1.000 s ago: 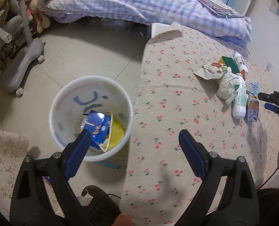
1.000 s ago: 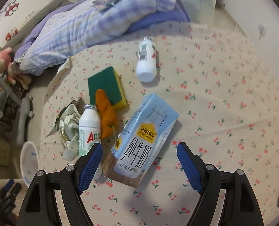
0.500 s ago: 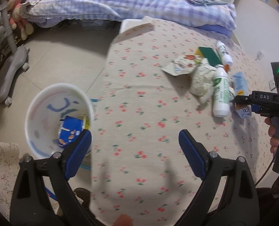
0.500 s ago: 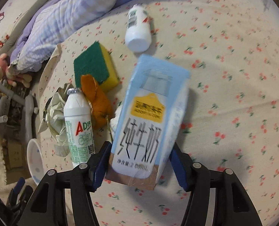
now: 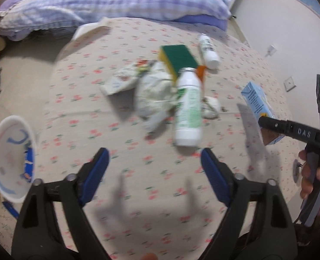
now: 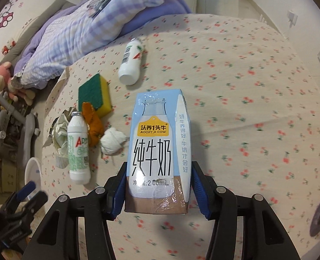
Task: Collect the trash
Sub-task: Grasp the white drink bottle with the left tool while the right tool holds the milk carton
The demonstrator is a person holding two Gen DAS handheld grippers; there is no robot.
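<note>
My right gripper (image 6: 157,189) is shut on a light-blue milk carton (image 6: 157,151) and holds it above the cherry-print table; the carton also shows in the left wrist view (image 5: 257,106). My left gripper (image 5: 154,169) is open and empty, over the table just short of a white bottle with green print (image 5: 188,108). Beside the bottle lie crumpled paper (image 5: 153,93), a torn wrapper (image 5: 121,80), an orange peel (image 6: 92,130) and a white tissue ball (image 6: 112,140). A white trash bin (image 5: 10,158) stands on the floor at the left.
A green and yellow sponge (image 5: 177,58) and a second white bottle (image 5: 208,51) lie further back on the table (image 5: 116,130). A bed with a checked quilt (image 5: 95,2) is behind it. A grey chair base (image 6: 28,134) stands on the floor left of the table.
My right gripper closed on the milk carton and lifted it off the table. My left gripper swung from over the trash bin to the right, toward the pile of trash.
</note>
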